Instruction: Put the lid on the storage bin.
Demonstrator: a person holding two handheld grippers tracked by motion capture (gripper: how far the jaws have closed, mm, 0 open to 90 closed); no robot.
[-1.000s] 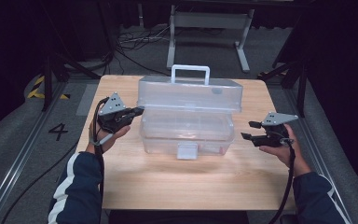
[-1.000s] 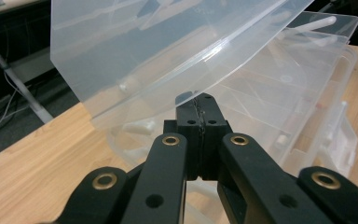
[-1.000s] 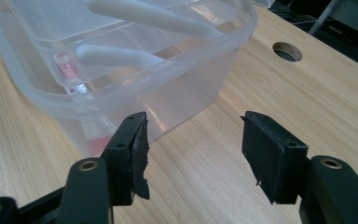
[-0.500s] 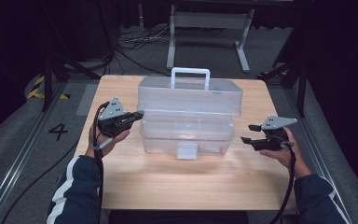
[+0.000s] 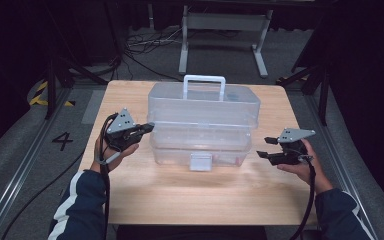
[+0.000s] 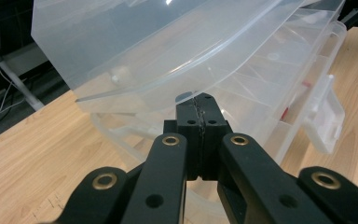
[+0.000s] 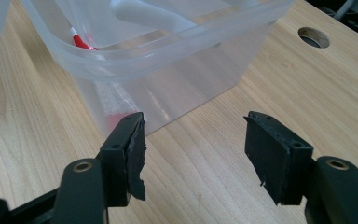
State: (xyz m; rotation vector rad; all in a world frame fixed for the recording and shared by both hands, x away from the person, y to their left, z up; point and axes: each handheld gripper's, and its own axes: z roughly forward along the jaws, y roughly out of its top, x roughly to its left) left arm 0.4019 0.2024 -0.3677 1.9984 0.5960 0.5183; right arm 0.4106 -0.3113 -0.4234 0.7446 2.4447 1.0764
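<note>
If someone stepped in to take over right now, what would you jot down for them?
Left gripper: jaws shut, tips under the left edge of the clear box's lid, propping it partly up.
Right gripper: jaws open, nothing between them, just off the right end of the clear box, apart from it. They have just been opening slightly.
Box sits mid-table, white latch hanging loose at the front, handle upright on the lid. Something red lies inside.
Done: unlatched, lid cracked open.
Left, probably: swing the lid fully back.

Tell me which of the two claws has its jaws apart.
The right claw: its jaws stand apart over bare wooden table, nothing between them, beside the clear plastic box. The left claw is shut, its tip under the box's raised lid.
</note>
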